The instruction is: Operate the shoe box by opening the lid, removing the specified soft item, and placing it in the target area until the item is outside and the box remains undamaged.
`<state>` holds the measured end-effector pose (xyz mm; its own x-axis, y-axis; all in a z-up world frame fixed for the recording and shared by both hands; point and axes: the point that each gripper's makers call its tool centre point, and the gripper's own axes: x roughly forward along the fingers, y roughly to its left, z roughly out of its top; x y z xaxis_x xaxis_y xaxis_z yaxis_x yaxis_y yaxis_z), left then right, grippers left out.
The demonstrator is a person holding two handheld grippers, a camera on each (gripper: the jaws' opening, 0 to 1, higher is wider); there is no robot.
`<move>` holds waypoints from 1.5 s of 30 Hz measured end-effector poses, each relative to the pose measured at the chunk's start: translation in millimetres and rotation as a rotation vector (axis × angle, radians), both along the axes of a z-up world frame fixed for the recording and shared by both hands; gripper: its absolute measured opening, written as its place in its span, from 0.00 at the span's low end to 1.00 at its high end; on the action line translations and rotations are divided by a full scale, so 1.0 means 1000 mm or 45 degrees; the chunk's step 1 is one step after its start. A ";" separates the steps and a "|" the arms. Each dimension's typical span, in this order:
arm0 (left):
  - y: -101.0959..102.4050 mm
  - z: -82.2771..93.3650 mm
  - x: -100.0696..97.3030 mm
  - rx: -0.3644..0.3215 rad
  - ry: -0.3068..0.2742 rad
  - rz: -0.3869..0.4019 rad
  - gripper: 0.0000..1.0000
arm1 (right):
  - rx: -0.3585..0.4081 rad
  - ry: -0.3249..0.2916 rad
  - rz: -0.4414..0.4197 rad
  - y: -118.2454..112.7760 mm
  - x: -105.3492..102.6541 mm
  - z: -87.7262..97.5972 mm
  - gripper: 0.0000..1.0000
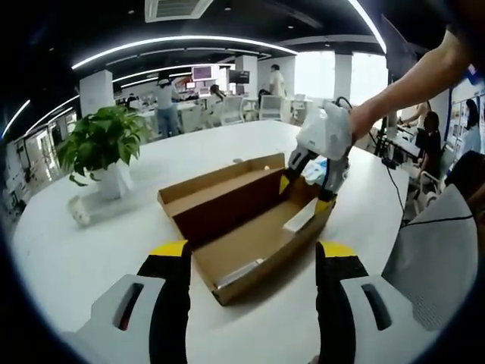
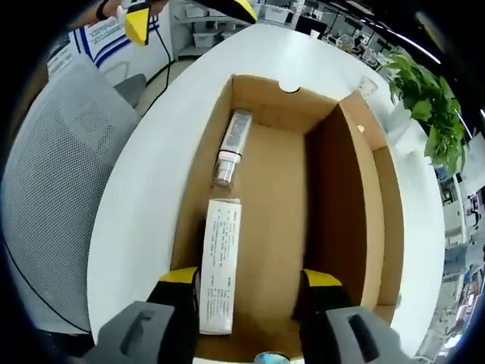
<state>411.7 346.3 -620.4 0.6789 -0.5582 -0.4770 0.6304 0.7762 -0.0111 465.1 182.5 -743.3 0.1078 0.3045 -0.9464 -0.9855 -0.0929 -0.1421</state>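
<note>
1. Sitting open near the desk's middle, the cardboard shoe box has its lid folded back and standing upright along the long side towards the potted plant.
2. Inside the box, seen from the right gripper view, a white tube lies along the wall opposite the lid, its cap end towards a long white printed carton lying just beyond it in the same line.
3. The right gripper hangs over the box's end, jaws spread apart and empty; the carton's near end lies just beside its left jaw, while the tube lies well beyond, towards the far end wall.
4. From the left gripper view, that right gripper dips into the box's far end, held by a person's hand.
5. The left gripper is held short of the box's near corner, jaws wide apart, gripping nothing.
6. A grey mesh chair stands at the desk's edge.
</note>
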 end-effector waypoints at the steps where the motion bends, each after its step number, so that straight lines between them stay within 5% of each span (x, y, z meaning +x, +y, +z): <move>1: 0.000 0.000 0.000 0.000 0.001 0.001 0.67 | -0.006 0.000 0.002 0.001 0.000 -0.002 0.46; 8: 0.003 -0.003 -0.002 -0.001 0.013 0.006 0.66 | -0.027 0.011 -0.001 0.004 -0.002 -0.010 0.38; 12: 0.004 -0.004 -0.003 0.000 0.019 0.006 0.66 | -0.056 0.051 0.015 0.003 -0.012 -0.018 0.22; 45: 0.000 -0.004 -0.007 -0.009 0.029 -0.002 0.66 | 0.041 0.025 -0.015 0.011 -0.018 0.008 0.15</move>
